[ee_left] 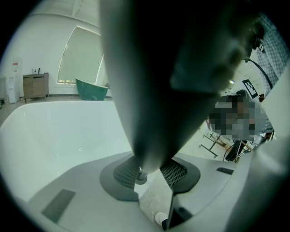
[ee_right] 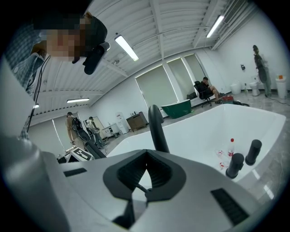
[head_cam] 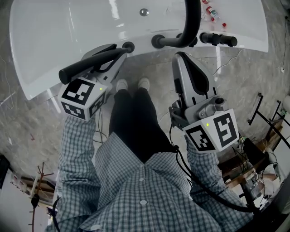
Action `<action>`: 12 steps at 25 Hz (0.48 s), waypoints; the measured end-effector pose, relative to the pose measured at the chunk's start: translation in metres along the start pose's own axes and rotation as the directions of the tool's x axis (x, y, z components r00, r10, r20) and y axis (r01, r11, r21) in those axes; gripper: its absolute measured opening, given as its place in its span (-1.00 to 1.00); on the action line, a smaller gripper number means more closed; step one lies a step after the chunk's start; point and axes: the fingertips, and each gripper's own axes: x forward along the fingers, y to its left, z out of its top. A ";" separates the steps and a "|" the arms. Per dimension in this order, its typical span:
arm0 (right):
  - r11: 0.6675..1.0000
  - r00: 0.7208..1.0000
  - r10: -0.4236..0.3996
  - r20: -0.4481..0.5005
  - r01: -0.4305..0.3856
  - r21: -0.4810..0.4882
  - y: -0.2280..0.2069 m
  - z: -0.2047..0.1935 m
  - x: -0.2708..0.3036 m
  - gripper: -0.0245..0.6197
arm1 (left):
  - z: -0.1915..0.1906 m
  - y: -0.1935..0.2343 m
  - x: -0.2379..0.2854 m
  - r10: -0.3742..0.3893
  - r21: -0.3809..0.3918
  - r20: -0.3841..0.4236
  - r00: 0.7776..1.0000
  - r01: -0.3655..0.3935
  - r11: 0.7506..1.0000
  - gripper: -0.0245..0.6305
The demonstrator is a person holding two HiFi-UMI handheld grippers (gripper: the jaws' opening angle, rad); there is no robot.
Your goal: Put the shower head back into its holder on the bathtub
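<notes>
The black shower head (head_cam: 90, 61) lies slanted over the white bathtub's (head_cam: 54, 41) near rim. My left gripper (head_cam: 117, 55) is shut on its handle. Its far end reaches the round black holder (head_cam: 128, 46) on the rim; whether it is seated there I cannot tell. In the left gripper view the shower head (ee_left: 172, 68) is a big dark blur between the jaws of the left gripper (ee_left: 149, 174). My right gripper (head_cam: 185, 59) hangs shut and empty just in front of the rim, below the black spout (head_cam: 190, 27). The right gripper view shows the right gripper (ee_right: 145, 186) and the spout (ee_right: 156, 127).
Two black knobs (head_cam: 217, 39) stand on the rim right of the spout, and small bottles (head_cam: 213, 12) lie in the tub. My legs and white shoes (head_cam: 132, 84) are against the tub's front. Cables and metal racks (head_cam: 265, 149) crowd the floor at right.
</notes>
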 end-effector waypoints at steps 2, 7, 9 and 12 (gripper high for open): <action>1.000 1.000 0.000 0.001 0.000 0.000 -0.001 0.000 0.000 -0.90 | 0.000 -0.001 0.001 -0.003 0.012 -0.005 1.000 0.003 1.000 -0.50; 1.000 1.000 -0.002 0.004 0.002 0.004 -0.003 0.001 -0.001 -0.90 | 0.001 -0.003 0.003 -0.012 0.061 -0.022 1.000 0.013 0.998 -0.50; 1.000 1.000 -0.004 0.002 0.004 0.008 -0.007 -0.002 -0.002 -0.90 | -0.001 -0.004 0.008 -0.012 0.087 -0.035 0.999 0.015 0.996 -0.50; 1.000 1.000 -0.005 -0.002 0.005 0.012 -0.012 -0.006 -0.002 -0.90 | -0.010 -0.008 0.014 -0.031 0.116 -0.058 0.998 0.038 0.993 -0.50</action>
